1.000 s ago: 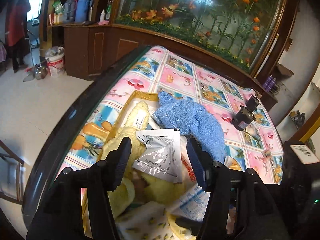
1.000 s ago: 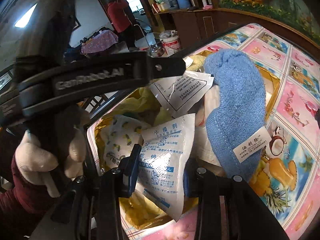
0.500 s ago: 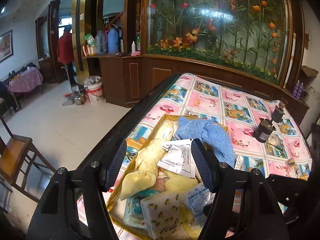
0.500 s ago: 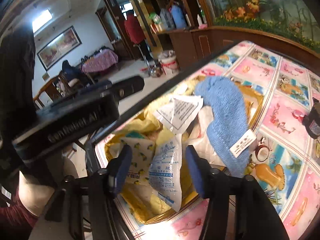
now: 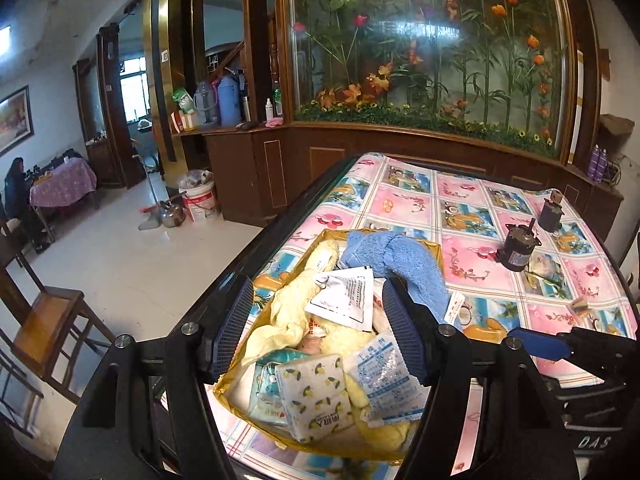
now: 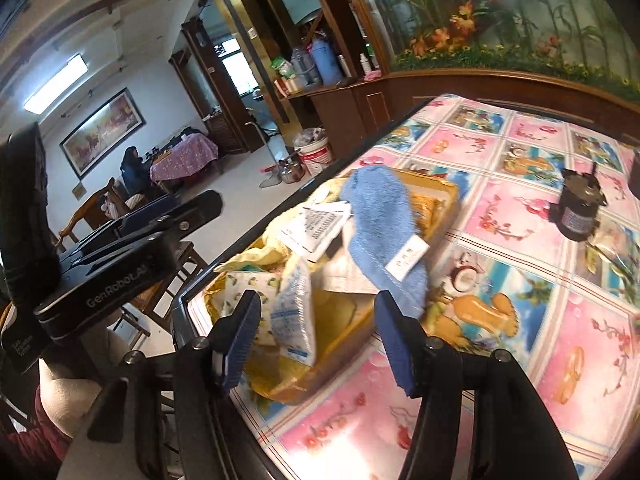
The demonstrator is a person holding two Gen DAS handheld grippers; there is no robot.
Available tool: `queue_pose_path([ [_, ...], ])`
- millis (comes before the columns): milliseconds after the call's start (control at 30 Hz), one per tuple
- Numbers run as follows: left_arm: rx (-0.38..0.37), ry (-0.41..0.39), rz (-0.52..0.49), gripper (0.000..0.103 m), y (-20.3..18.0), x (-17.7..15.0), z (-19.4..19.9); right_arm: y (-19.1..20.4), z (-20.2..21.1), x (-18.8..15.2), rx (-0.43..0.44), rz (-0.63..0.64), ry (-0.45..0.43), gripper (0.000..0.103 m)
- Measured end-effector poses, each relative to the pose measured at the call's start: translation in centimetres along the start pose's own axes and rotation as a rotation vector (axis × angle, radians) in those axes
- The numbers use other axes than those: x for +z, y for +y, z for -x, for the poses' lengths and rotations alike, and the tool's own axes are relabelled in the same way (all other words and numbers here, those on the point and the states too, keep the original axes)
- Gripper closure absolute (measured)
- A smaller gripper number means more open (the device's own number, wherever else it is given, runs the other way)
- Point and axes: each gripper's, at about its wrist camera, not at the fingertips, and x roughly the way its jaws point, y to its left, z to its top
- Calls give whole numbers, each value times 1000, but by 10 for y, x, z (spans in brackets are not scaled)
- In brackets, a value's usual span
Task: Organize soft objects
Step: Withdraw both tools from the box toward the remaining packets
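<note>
Looking down past the left gripper [image 5: 318,328], we see its jaws spread wide with nothing pinched; the gold tray [image 5: 434,250] of soft things lies beyond them at lower centre of the frame. The right gripper [image 6: 316,334] is likewise spread and empty, hanging above the tray's near end.

In the tray we can make out a blue towel [image 5: 404,262] draped over the far right rim, its label [image 6: 406,258] hanging outward, a pale yellow cloth [image 5: 288,312], a white sachet [image 5: 350,294] with black print lying on top, a lemon-printed tissue pack [image 5: 316,398] and a blue-printed packet [image 5: 390,380]. What lies beneath these is covered, and the print is too small to read. The tray's near corners are cut off by the gripper fingers in both views.

The tray sits near the left edge of the flowered tablecloth [image 5: 472,208]. At right, well apart from the tray, stand two small dark motors [image 5: 516,248]; the farther one is cut off in the right wrist view. In the lower left of that view a hand [image 6: 60,400] holds the other gripper, mostly hidden behind its body. A seated person [image 6: 134,170] at a far table is too small to make out.
</note>
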Motion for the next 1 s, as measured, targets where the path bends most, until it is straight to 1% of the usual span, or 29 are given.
queue_pose_path([
  [367,12,-8,-38,35,-21,-5,11,-43,25,-22,-60,-98,-12,44],
  [467,-5,-21,-47,35,-25,-5,16,-61,42,-27,-104,-108,-27,44],
  [567,-71,-21,-42,35,-29,-5,18,-102,78,-25,-198,-170,-82,44],
  [700,-182,18,-42,35,-43,-10,10,-188,130,-22,-338,-366,-153,44],
  [767,-219,34,-60,35,-55,-14,4,-222,141,-20,-396,-435,-151,44],
  [800,-236,45,-72,35,-62,-15,0,-238,140,-17,-416,-457,-135,44],
  [900,-283,78,-104,35,-80,-19,-10,-266,127,-5,-445,-495,-102,44],
  [1000,-320,95,-125,35,-91,-21,-16,-278,94,23,-481,-447,-35,44],
])
